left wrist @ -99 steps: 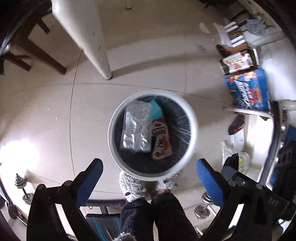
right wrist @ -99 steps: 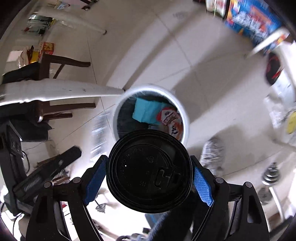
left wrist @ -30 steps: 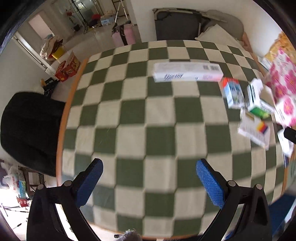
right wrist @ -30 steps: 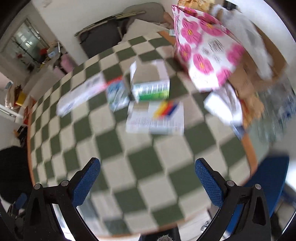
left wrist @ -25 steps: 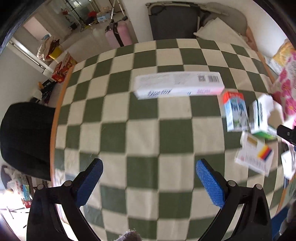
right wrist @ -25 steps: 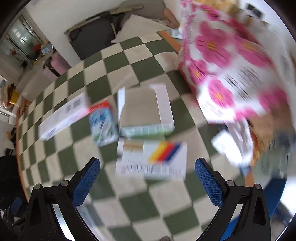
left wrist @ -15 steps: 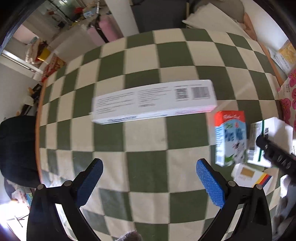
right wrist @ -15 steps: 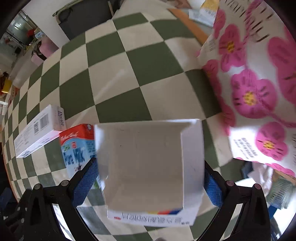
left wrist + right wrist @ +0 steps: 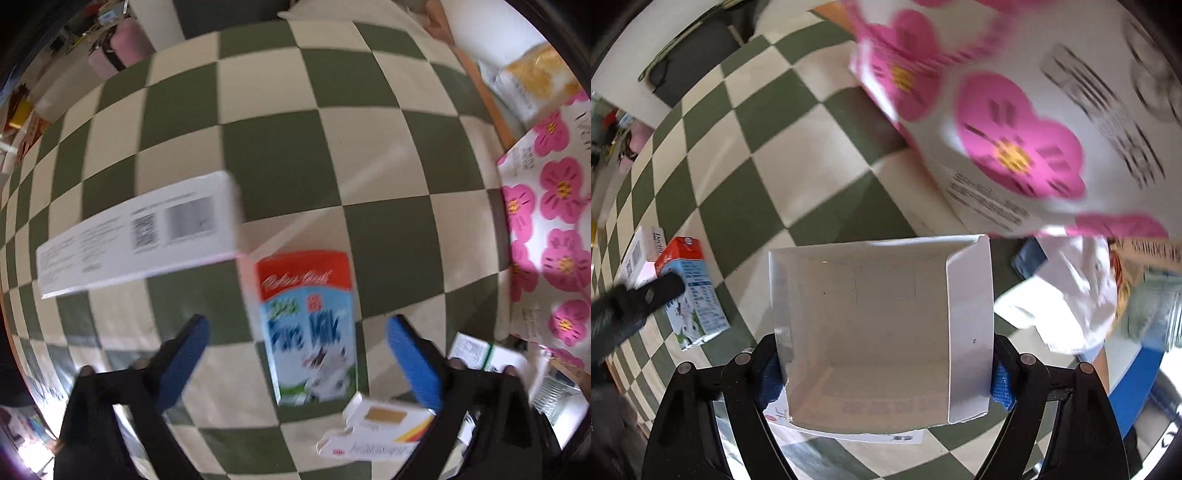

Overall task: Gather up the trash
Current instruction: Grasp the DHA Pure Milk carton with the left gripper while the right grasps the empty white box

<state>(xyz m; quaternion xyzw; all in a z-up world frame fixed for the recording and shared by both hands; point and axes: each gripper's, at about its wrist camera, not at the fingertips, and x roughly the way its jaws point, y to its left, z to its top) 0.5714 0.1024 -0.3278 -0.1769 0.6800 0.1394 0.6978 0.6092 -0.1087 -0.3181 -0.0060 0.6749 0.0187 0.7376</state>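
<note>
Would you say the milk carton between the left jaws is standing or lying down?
Lying down: the milk carton rests flat on the checkered tablecloth, printed front face up.

So the milk carton (image 9: 308, 332) lies flat on the surface (image 9: 280, 155), sitting between the left tool (image 9: 295, 363) fingers. Long box (image 9: 136, 243) just to its left, flowered box (image 9: 550, 236) off right, small carton (image 9: 373, 428) nearest the camera.
</note>
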